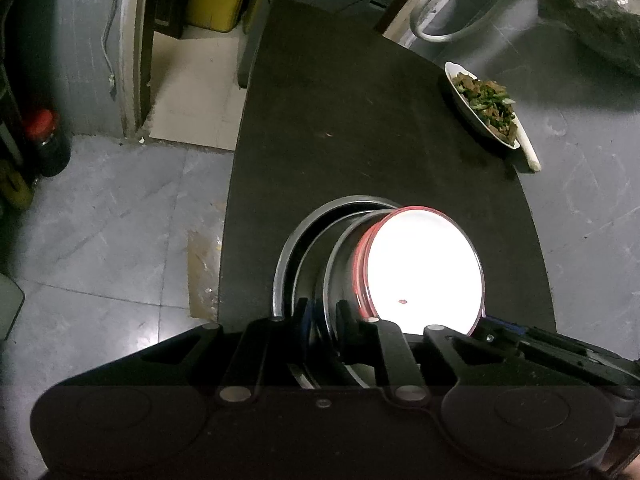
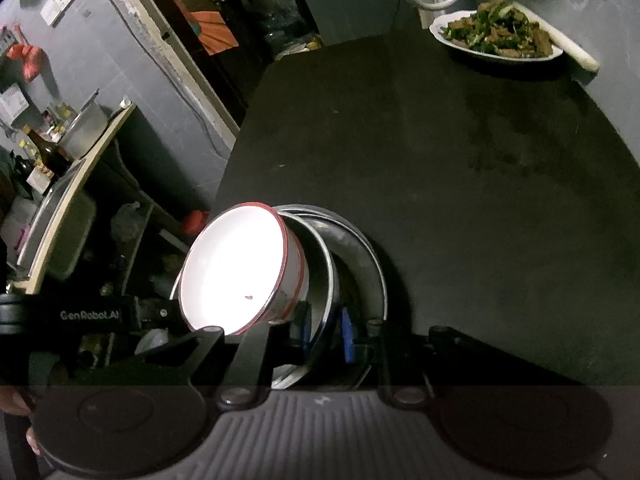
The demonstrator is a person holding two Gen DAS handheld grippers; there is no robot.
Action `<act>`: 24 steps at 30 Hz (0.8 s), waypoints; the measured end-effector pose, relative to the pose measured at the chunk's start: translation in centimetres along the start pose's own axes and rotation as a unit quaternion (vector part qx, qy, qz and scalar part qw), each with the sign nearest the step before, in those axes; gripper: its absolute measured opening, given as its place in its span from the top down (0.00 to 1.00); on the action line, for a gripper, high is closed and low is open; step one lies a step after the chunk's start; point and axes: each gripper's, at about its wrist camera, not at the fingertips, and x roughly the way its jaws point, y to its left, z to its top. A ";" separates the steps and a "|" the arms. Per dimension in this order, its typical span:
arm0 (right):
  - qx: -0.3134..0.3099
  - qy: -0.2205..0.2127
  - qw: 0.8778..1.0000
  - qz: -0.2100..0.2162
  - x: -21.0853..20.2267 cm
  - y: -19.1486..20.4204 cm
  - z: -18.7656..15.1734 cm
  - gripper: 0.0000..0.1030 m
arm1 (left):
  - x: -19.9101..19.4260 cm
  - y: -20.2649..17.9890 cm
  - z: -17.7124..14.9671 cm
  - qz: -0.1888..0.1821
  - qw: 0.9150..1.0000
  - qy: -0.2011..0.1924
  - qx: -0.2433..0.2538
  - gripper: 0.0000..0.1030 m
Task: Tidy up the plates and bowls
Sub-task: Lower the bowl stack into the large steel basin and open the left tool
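A white bowl with a red rim (image 1: 424,268) (image 2: 228,268) sits tilted on top of several nested steel bowls (image 1: 288,248) (image 2: 360,248) near the front edge of a dark table (image 1: 360,120) (image 2: 480,200). My left gripper (image 1: 324,314) is shut on the steel rims at one side of the stack. On the opposite side my right gripper (image 2: 325,328) is shut on a steel rim between its blue pads. Each gripper's body also shows in the other wrist view, partly hidden behind the white bowl.
A white dish of cooked greens (image 1: 484,104) (image 2: 496,36) stands at the table's far right corner, with a white stick-like thing (image 1: 528,152) beside it. The grey tiled floor (image 1: 100,220) lies left of the table, with a red-capped bottle (image 1: 48,140) and a yellow box (image 1: 216,0).
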 end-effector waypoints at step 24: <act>-0.034 -0.033 0.998 -0.036 -0.9 0.9 -1.6 0.67 | -1.1 -0.6 -1.2 0.047 0.997 -0.042 0.043 0.55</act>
